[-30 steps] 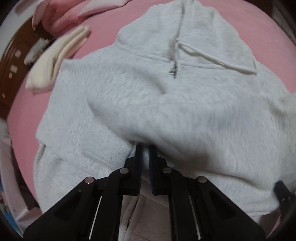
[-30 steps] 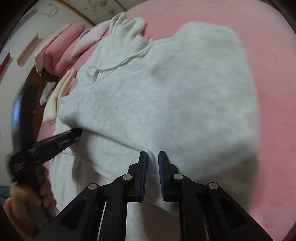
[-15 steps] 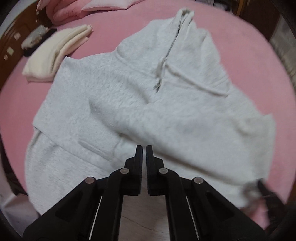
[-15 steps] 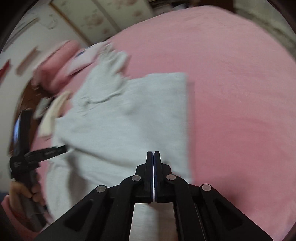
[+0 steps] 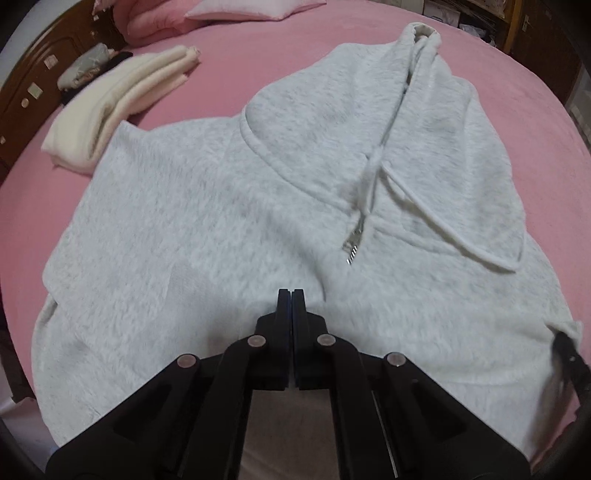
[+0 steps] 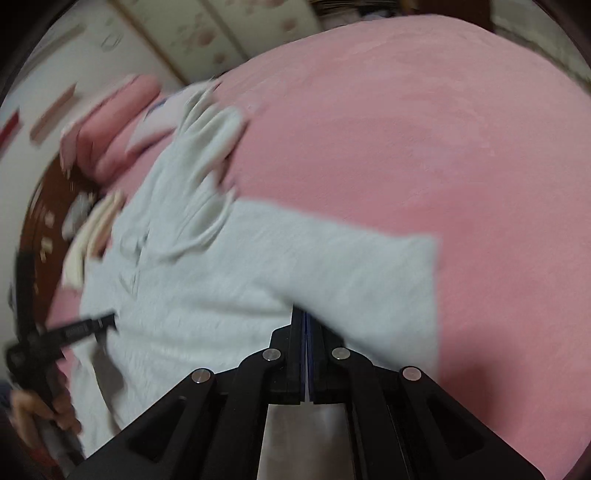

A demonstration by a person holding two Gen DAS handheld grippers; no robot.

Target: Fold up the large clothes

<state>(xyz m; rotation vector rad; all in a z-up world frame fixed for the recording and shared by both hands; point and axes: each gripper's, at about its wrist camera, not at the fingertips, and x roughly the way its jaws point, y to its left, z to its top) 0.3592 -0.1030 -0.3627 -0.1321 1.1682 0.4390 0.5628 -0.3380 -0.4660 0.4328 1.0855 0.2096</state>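
A light grey zip hoodie (image 5: 207, 221) lies spread on the pink bed, hood (image 5: 424, 122) at the far side, sleeves folded across the front. My left gripper (image 5: 291, 295) is shut and empty, just above the hoodie's middle below the zipper pull (image 5: 352, 245). In the right wrist view the hoodie (image 6: 258, 266) lies left of centre, blurred. My right gripper (image 6: 306, 314) is shut and empty over the hoodie's near right part. The left gripper (image 6: 88, 326) shows at the left there, in a hand.
A folded cream garment (image 5: 114, 107) lies on the pink bed (image 5: 258, 62) at the far left. Pink pillows (image 5: 255, 9) and a dark wooden headboard (image 5: 29, 92) lie beyond it. Bare pink bed (image 6: 424, 140) lies right of the hoodie.
Both grippers shut and drew back from the hoodie, letting go of the cloth. The folded sleeve now lies flat across the front.
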